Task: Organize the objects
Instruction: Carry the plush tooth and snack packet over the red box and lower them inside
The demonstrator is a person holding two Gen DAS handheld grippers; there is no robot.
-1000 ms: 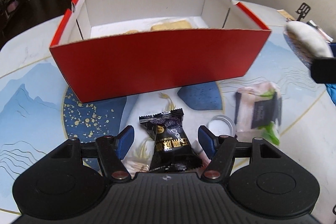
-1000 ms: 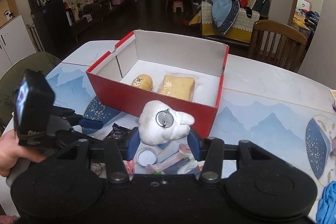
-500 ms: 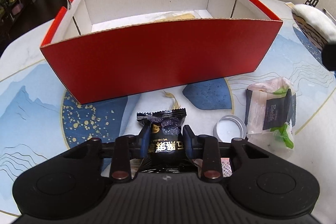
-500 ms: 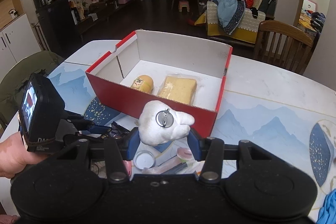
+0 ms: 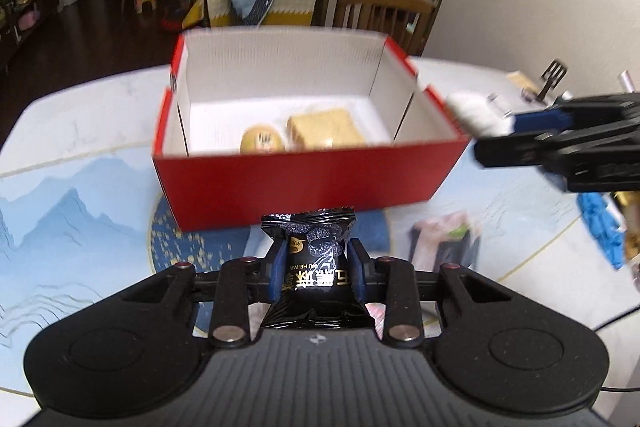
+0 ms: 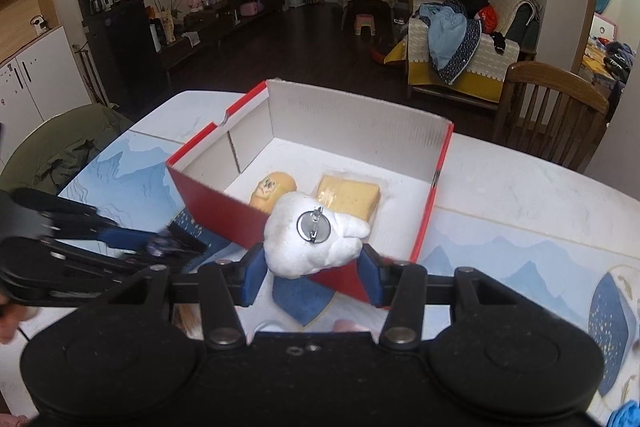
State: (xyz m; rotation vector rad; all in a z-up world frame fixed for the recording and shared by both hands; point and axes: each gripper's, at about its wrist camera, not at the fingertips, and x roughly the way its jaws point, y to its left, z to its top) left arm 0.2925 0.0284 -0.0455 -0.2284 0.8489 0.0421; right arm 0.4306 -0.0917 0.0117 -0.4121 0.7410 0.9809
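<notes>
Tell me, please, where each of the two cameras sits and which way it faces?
Left wrist: on the left gripper, facing the red box from its long side; its fingers clamp a black snack packet.
Right wrist: on the right gripper, facing the box corner; it holds a white plush brooch.
Shared: the box, the bread inside, each other's gripper.

The left wrist camera is looking forward and slightly down at the red box from close in front. The right wrist camera is looking from higher, facing the box's near corner. Both are sharing the box's inside and the wooden chair beyond.
</notes>
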